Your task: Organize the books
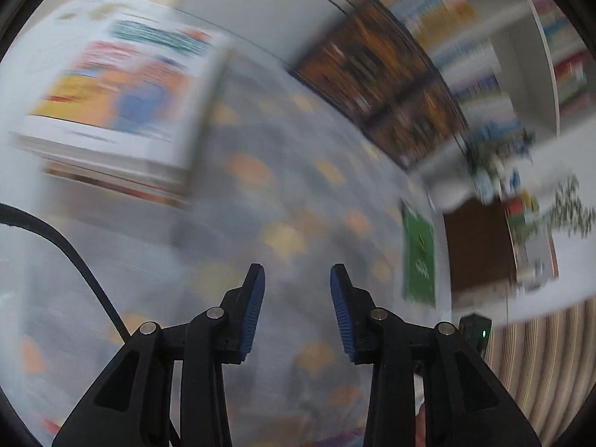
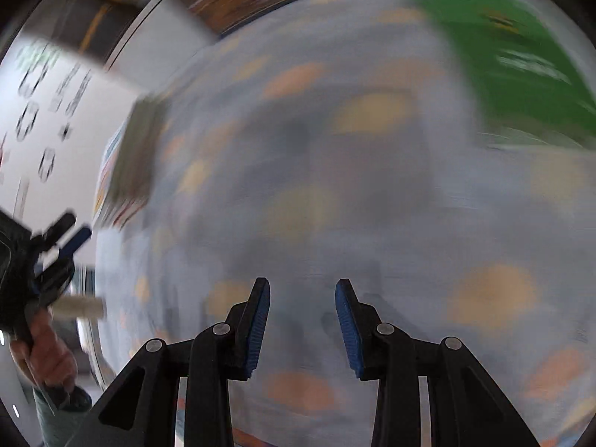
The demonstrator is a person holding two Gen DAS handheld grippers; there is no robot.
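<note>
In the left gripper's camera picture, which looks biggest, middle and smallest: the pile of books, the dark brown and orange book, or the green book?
As they look in that blurred view:
1. Pile of books, though it sits nearest the camera.
2. Dark brown and orange book.
3. Green book, seen nearly edge-on, so its true size is unsure.

My left claw (image 1: pixel 297 279): black plastic linkage arms, each with round silver pivot pins; the fingers (image 1: pixel 255 305) are faced with ribbed blue pads.
My right claw (image 2: pixel 302 292): the same black build, silver pins at the joints, ribbed blue pads on its fingers (image 2: pixel 346 320).
Cable (image 1: pixel 67 249): a black cord curves along the left edge of my left wrist view.
Indicator (image 1: pixel 483 333): a small green light glows on a black housing beside my left claw.
My left hand (image 2: pixel 44 354): wrapped around a black handle.
Sleeve (image 2: pixel 50 419): grey-green fabric at the wrist, blurred.
</note>
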